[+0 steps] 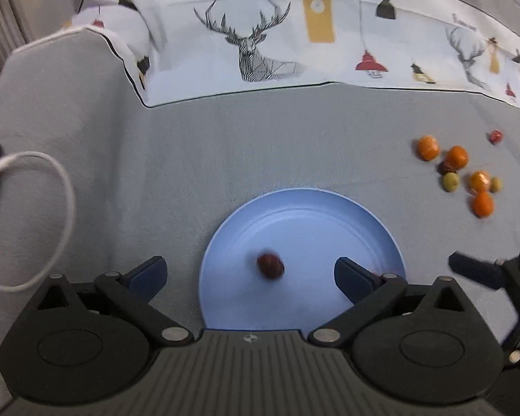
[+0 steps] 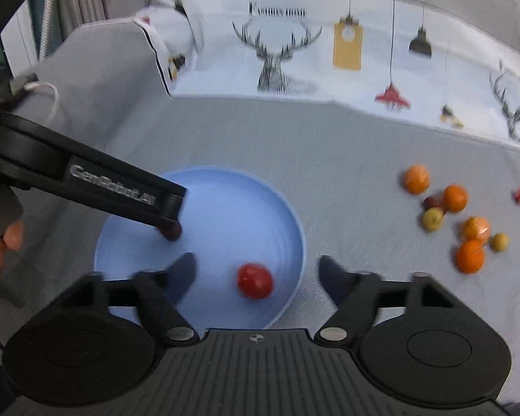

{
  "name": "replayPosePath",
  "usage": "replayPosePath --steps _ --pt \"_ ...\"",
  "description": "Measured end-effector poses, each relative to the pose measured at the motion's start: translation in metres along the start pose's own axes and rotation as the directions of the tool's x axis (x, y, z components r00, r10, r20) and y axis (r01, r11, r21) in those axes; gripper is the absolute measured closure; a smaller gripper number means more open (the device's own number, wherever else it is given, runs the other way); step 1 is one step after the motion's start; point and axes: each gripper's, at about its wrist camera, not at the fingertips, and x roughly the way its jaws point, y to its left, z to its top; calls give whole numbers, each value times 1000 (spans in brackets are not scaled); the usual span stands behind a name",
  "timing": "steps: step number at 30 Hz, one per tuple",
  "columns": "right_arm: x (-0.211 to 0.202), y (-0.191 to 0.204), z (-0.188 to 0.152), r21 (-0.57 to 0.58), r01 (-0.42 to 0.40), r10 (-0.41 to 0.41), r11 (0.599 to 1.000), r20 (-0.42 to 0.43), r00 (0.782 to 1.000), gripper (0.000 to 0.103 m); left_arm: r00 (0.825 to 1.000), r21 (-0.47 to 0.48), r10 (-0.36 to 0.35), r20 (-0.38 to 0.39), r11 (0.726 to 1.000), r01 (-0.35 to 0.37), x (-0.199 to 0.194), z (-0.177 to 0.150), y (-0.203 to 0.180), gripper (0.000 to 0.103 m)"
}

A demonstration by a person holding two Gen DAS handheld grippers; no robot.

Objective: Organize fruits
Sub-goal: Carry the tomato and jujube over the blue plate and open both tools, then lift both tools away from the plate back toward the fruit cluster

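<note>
From the left wrist, our left claw (image 1: 249,272) stands wide apart over the blue plate (image 1: 329,215), a dark red fruit (image 1: 270,266) lying free between its fingers. From the right wrist, our right claw (image 2: 256,274) is apart too, tilted down over a red fruit (image 2: 254,280); the remaining fruits (image 2: 454,215) lie toward the tabletop's right edge, nearer this hand.

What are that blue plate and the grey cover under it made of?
The blue plate looks like plastic or melamine, possibly enamelled metal: smooth, evenly coloured, with a soft sheen and faint rings. The grey cover looks like woven fabric: matte, finely textured, draped and creased at the edges.
</note>
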Motion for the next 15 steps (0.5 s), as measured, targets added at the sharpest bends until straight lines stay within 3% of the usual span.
replayPosePath --steps 3,7,9,13,15 --pt "-31 0 -7 -18 -20 20 1000 23 1000 9 1000 -31 19 16 999 -18 -28 -18 9 0" --pt "-81 9 -33 -15 -74 74 997 23 997 4 999 -84 36 4 996 -35 -71 -54 11 0" --pt "-105 22 -45 -57 -60 62 997 36 997 3 998 -107 62 9 992 -61 -93 -68 10 0" --pt "-146 46 -51 -190 22 13 982 182 983 1 994 -145 93 51 986 -84 -132 -88 11 0" --pt "-161 49 -51 -190 17 28 982 230 973 1 991 -149 112 79 984 -99 -148 -94 10 0"
